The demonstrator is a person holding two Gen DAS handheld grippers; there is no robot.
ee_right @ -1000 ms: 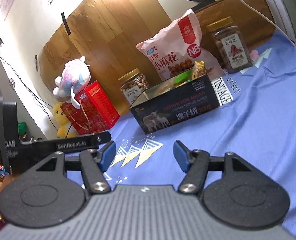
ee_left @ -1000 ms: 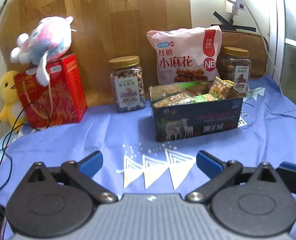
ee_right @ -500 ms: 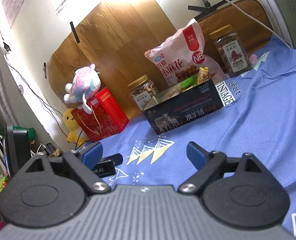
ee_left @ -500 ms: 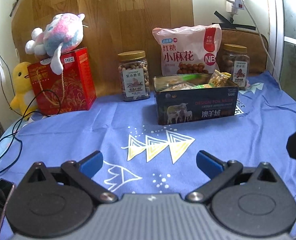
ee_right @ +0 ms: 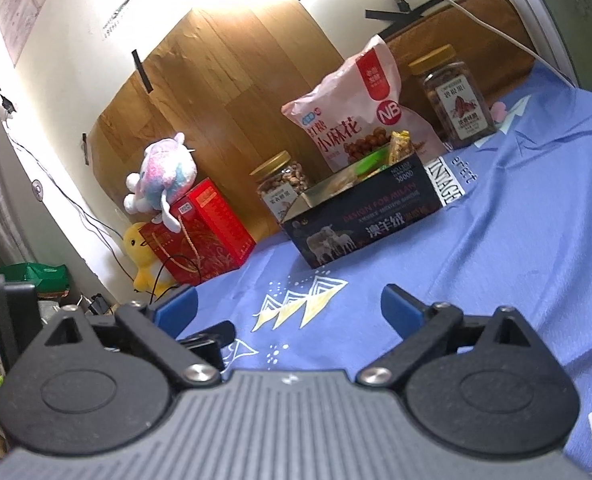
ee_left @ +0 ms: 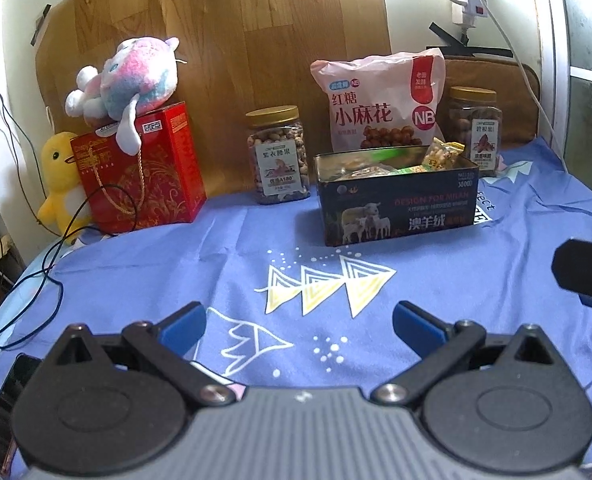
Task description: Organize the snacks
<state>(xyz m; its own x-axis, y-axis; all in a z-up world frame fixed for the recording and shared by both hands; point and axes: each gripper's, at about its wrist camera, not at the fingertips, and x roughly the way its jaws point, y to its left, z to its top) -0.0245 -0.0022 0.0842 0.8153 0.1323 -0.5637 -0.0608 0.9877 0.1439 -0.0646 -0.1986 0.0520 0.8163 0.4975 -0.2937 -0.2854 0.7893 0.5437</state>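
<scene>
Both grippers hover over the blue cloth of the desk (ee_left: pixel 175 264). The left gripper (ee_left: pixel 299 326) and the right gripper (ee_right: pixel 287 308) are spread wide and hold nothing. The dark tin (ee_left: pixel 400 216), packed with snack packets (ee_left: pixel 442 154), sits right of center, in front of the pink snack bag (ee_left: pixel 380 100). A nut jar (ee_left: pixel 276 154) stands to its left, a second jar (ee_left: pixel 475 128) at its right.

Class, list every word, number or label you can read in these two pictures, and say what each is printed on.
"红糖 小麻花" and "NB": pink snack bag.
"DESIGN FOR MILAN" and "澳羊绒": dark open tin box.
"紫衣腰果": label of left gold-lidded nut jar.
"碧根果": label of right gold-lidded nut jar.
"VINTAGE": blue printed tablecloth.
Red gift box lettering and the jars' small print: too blurred to read.
</scene>
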